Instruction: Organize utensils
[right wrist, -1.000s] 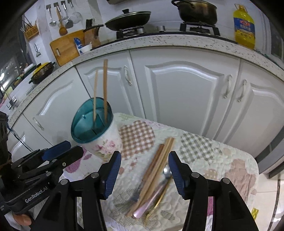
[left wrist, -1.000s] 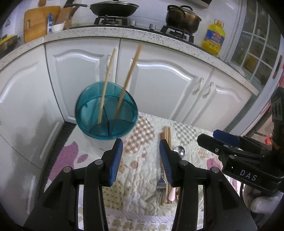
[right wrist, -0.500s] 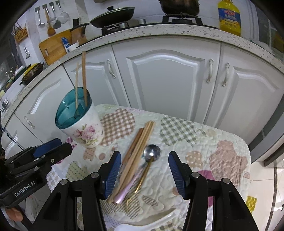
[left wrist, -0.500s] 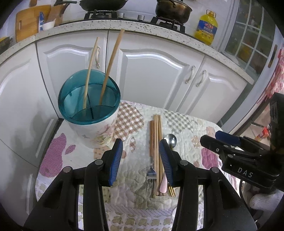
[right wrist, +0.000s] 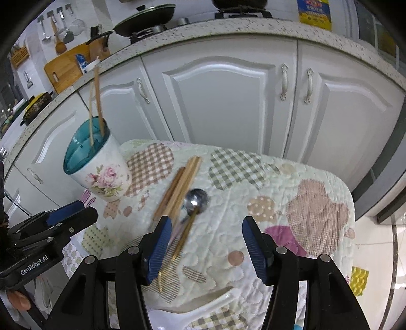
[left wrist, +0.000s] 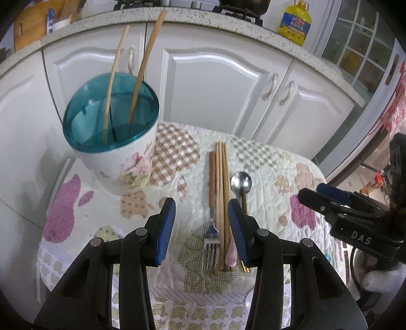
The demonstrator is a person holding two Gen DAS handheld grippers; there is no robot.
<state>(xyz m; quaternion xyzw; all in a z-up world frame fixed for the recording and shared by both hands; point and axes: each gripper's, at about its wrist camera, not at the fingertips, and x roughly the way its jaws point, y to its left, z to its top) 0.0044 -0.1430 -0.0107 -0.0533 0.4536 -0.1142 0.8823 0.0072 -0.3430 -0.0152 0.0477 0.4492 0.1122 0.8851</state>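
A white floral utensil holder [left wrist: 119, 162] with a teal insert stands at the table's left, with two chopsticks [left wrist: 146, 50] upright in it. Several wooden chopsticks [left wrist: 219, 182], a steel spoon [left wrist: 241, 181], a fork [left wrist: 210, 243] and a pink-handled piece [left wrist: 232, 253] lie bundled on the quilt. My left gripper [left wrist: 201, 203] hovers open above the bundle's near end. My right gripper [right wrist: 206, 220] hangs over the spoon [right wrist: 196, 198] and chopsticks [right wrist: 180, 185]; its jaws are opening, with nothing pressed between them. The holder [right wrist: 104, 172] stands to its left.
The small table wears a patchwork quilt [left wrist: 279, 177]. White cabinet doors [right wrist: 218, 101] and a speckled counter [right wrist: 228, 28] stand close behind it. A white ceramic spoon [right wrist: 210, 302] lies at the quilt's near edge. A yellow oil bottle [left wrist: 294, 22] sits on the counter.
Both grippers have come down and closer to the table, so the utensil bundle looks larger. The right gripper's jaws stand slightly wider. The holder and utensils have not moved.
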